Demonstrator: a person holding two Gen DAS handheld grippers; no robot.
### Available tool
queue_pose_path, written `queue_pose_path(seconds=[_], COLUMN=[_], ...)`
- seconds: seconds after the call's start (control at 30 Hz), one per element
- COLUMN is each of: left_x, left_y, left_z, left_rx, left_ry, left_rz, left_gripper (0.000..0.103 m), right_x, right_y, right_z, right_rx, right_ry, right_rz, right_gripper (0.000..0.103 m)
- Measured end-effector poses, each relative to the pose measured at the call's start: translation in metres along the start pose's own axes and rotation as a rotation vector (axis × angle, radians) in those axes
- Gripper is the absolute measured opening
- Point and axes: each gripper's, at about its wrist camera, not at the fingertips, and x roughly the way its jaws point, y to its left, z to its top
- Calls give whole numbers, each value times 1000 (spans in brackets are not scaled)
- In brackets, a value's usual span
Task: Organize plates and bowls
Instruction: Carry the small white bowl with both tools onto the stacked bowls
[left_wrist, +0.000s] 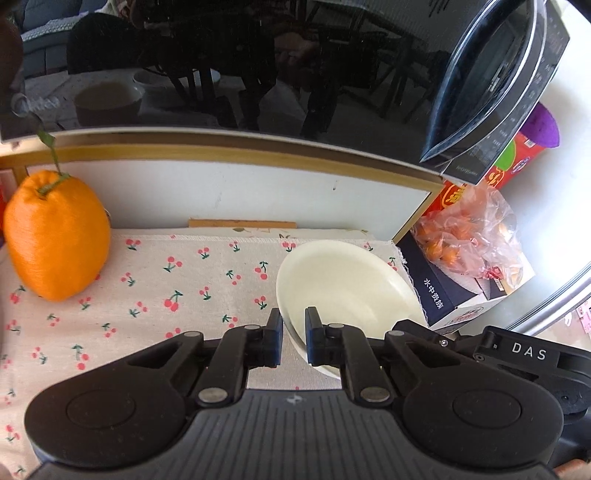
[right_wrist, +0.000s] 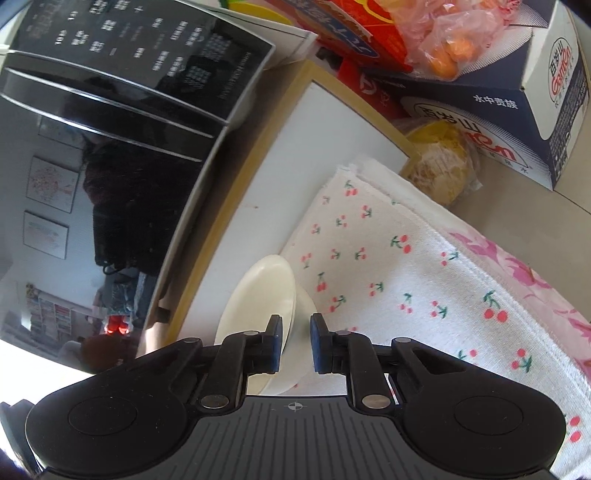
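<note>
A cream-white bowl (left_wrist: 347, 284) sits on the cherry-print cloth (left_wrist: 166, 280), right of centre in the left wrist view. My left gripper (left_wrist: 294, 341) is closed on its near rim, one finger inside and one outside. In the right wrist view the same bowl (right_wrist: 264, 291) appears tilted, and my right gripper (right_wrist: 295, 343) straddles its rim with the jaws narrowly apart, gripping it. The other gripper's body (left_wrist: 517, 354) shows at the right edge of the left wrist view.
A large orange fruit (left_wrist: 55, 236) stands at the left. A black microwave (left_wrist: 221, 62) is behind. A blue carton (left_wrist: 443, 295) with a bag of oranges (left_wrist: 469, 240) lies to the right, close to the bowl. A pink floral cloth (right_wrist: 535, 277) lies under the cherry cloth.
</note>
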Motion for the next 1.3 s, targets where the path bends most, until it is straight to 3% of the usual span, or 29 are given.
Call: queue_pose_path(seconds=[0.4, 0.9, 1.3], left_x=[-46, -98, -149], left_y=[4, 16, 53], left_z=[-13, -52, -86], left_rx=[-56, -200, -230], left_ry=[-18, -42, -49], left_rz=[-3, -70, -73], left_gripper=[11, 11, 12], right_x=[-31, -79, -95], right_y=[24, 66, 96], right_z=[-12, -47, -104], right_rx=[-20, -182, -259], right_ry=[8, 31, 98], right_rz=[65, -22, -29], right_gripper=[16, 17, 17])
